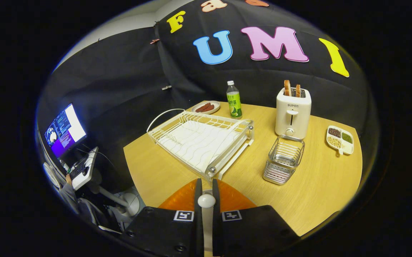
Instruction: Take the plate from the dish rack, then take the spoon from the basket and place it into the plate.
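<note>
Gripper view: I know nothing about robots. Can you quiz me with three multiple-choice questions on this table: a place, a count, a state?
1. Where does the wire basket stand?
A. In front of the toaster
B. Inside the dish rack
C. On the orange plate

2. How many toast slices stick out of the toaster?
A. One
B. Two
C. Four

3. What are the gripper's fingers doing?
A. Spread wide open
B. Closed on a white spoon
C. Gripping the bottle

Answers:
1 A: the basket sits just before the toaster.
2 B: two toast slices show.
3 B: the gripper pinches the spoon above the orange plate.
</note>
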`<state>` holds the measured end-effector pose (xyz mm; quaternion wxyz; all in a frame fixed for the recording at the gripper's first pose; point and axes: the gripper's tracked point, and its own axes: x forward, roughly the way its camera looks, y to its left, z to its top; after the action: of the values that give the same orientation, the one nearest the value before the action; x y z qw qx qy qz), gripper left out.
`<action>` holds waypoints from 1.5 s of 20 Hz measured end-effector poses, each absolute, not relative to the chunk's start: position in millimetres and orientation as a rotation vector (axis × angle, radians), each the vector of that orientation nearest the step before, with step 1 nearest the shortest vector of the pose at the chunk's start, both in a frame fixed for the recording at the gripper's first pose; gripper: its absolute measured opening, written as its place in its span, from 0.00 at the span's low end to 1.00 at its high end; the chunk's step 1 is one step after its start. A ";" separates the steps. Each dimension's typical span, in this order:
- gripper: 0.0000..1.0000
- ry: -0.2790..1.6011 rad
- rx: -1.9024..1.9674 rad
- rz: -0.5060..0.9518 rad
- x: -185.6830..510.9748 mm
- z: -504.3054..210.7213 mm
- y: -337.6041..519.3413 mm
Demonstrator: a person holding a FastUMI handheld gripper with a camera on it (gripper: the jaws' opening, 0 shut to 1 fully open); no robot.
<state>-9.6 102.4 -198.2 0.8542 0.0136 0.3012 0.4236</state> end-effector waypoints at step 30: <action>0.98 0.479 0.126 0.578 11.6 -121.1 16.7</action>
<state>11.6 16.7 -121.1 0.9284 0.0615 0.2339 0.2819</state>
